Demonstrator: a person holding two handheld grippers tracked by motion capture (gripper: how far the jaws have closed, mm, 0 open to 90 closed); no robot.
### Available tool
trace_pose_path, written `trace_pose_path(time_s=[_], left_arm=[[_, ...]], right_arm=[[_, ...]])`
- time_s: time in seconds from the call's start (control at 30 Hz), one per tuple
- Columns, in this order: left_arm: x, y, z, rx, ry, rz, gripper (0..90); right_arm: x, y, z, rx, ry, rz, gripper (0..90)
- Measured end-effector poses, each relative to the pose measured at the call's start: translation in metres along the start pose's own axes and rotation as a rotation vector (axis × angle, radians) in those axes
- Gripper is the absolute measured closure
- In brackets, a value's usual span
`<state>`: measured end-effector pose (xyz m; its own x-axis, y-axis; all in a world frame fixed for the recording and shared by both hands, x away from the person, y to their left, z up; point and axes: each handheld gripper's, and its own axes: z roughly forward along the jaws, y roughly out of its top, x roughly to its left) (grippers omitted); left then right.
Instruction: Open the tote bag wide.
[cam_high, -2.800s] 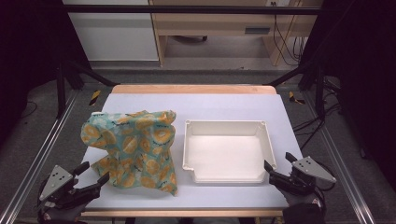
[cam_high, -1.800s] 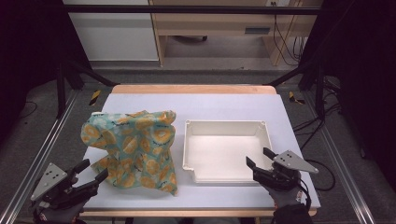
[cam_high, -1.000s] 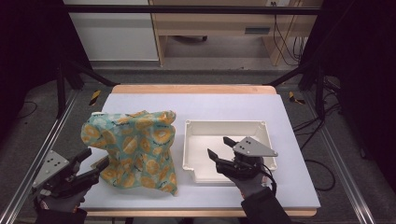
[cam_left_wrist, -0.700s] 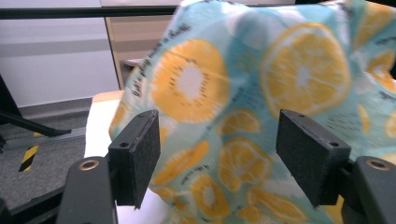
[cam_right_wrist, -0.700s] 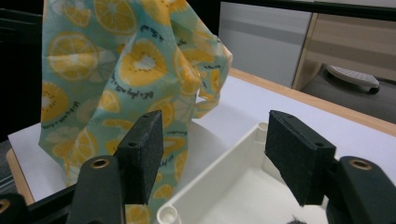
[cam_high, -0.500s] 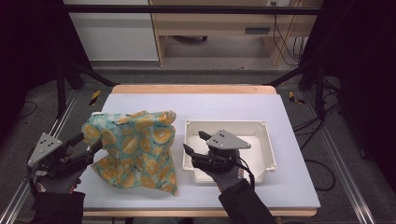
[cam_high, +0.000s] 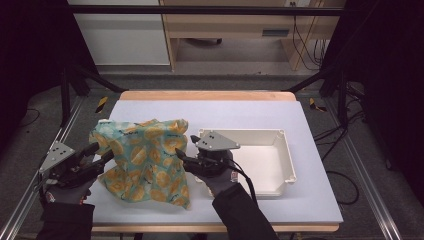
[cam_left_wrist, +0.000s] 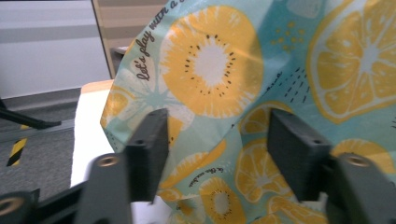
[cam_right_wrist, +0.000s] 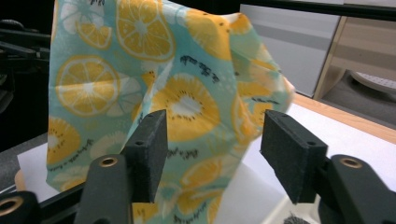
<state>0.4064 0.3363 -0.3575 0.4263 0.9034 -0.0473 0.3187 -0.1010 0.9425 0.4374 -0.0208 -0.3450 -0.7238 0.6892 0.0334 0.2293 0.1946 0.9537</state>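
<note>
Your left gripper sat against the fruit-print bag, and whether its pads touched the fabric could not be told. In both gripper views the bag ran off the top edge. Your right gripper and hand hid the near left corner of the white tray.

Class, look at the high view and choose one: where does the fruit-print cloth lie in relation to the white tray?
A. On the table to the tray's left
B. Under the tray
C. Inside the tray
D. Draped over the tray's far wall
A: the fruit-print cloth sits bunched on the table, left of the white tray, whose inside holds no cloth.
</note>
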Motion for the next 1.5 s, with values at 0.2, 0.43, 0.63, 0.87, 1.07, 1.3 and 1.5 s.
trace_pose_path(time_s=[0.2, 0.43, 0.63, 0.87, 1.07, 1.3, 1.5], left_arm=[[0.002, -0.003, 0.004, 0.012, -0.003, -0.008, 72.2], [-0.002, -0.003, 0.006, 0.037, -0.008, 0.012, 86.0], [-0.006, -0.002, 0.005, 0.054, 0.007, 0.019, 90.0], [-0.004, -0.001, -0.003, 0.037, 0.003, 0.009, 90.0], [-0.006, 0.001, -0.017, -0.004, -0.007, 0.006, 90.0], [-0.013, -0.002, -0.036, -0.031, -0.035, 0.026, 90.0], [-0.019, -0.012, -0.035, 0.007, -0.042, 0.047, 90.0]], right_arm=[[0.0, 0.0, 0.013, 0.006, -0.001, 0.005, 53.9], [-0.002, 0.0, 0.013, 0.001, 0.005, 0.001, 70.4], [-0.001, 0.0, 0.01, 0.006, 0.007, -0.003, 82.3], [-0.001, 0.001, 0.005, -0.004, 0.02, -0.01, 90.0], [0.0, 0.004, -0.003, -0.025, 0.039, -0.015, 90.0], [0.008, 0.002, -0.014, -0.032, 0.063, -0.039, 90.0], [0.012, -0.01, -0.02, -0.019, 0.093, -0.034, 90.0]])
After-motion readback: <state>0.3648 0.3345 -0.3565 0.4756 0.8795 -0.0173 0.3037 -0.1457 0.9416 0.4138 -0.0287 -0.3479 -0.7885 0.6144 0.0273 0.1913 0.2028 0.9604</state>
